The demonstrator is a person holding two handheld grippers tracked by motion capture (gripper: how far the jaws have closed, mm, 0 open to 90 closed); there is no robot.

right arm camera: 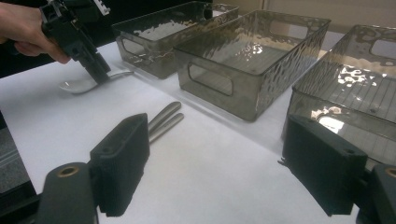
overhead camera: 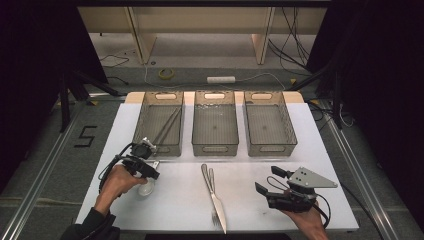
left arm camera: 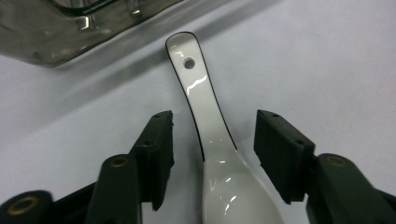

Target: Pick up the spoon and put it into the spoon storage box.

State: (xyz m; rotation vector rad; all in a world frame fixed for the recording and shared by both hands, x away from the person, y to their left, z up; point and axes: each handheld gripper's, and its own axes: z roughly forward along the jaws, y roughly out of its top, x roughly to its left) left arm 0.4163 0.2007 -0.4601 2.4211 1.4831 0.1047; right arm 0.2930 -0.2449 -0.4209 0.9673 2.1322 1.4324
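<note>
We are seeing the left gripper [left arm camera: 215,140] straddling a white spoon [left arm camera: 219,154] at lower centre, jaws spread, apparently not touching it. The right gripper [right arm camera: 233,163] is idling, jaws wide.

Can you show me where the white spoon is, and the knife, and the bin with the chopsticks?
white spoon [left arm camera: 208,116]: left gripper view, handle.
knife [overhead camera: 218,205]: high view, blade.
bin with the chopsticks [overhead camera: 145,111]: high view, left wall.

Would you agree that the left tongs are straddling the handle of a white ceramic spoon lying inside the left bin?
Not quite: the white ceramic spoon lies on the white table, in front of the left bin, not inside it. The left tongs do straddle its handle, pads not yet touching. The left gripper view shows this.
</note>
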